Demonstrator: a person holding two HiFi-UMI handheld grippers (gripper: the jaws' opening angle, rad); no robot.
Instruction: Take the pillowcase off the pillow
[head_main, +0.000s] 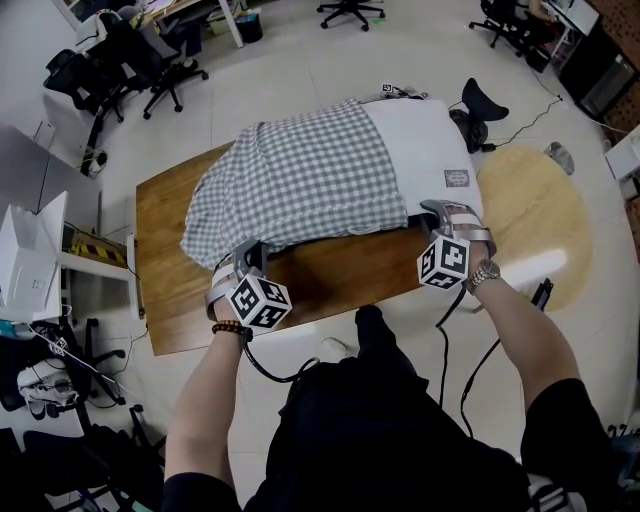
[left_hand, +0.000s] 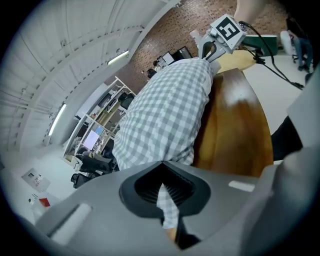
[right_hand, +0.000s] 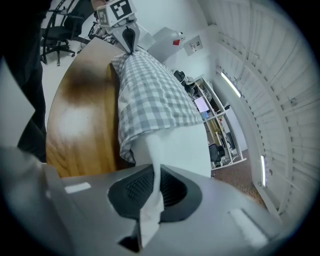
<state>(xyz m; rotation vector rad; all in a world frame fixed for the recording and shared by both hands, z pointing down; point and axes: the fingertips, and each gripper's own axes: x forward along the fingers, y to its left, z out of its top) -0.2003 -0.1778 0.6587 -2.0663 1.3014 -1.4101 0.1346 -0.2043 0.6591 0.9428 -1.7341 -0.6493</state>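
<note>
Two grippers are clenched at the near edge of the table (head_main: 340, 280), one at each near corner of the pillow (head_main: 430, 150). The pillow is laid across the middle of the table, its long side running left to right. Its left and middle parts are covered by the grey-and-white checked pillowcase (head_main: 300, 180), while the right end is left bare and white.

The left gripper (head_main: 245, 262) is closed on the near left corner of the pillowcase, close to the table's near edge. In the left gripper view a narrow strip of checked cloth (left_hand: 167, 200) is seen pinched between the shut jaws, with the rest of the pillowcase (left_hand: 160, 115) stretched away from them along the wood.

The right gripper (head_main: 440, 215) is closed on the bare near right corner of the pillow, by the table's right edge. In the right gripper view a fold of white fabric (right_hand: 150, 205) is gripped between the jaws, and the open hem of the pillowcase (right_hand: 150, 95) is seen just beyond it.

Several office chairs (head_main: 150, 60) are stood on the floor past the far left corner.
</note>
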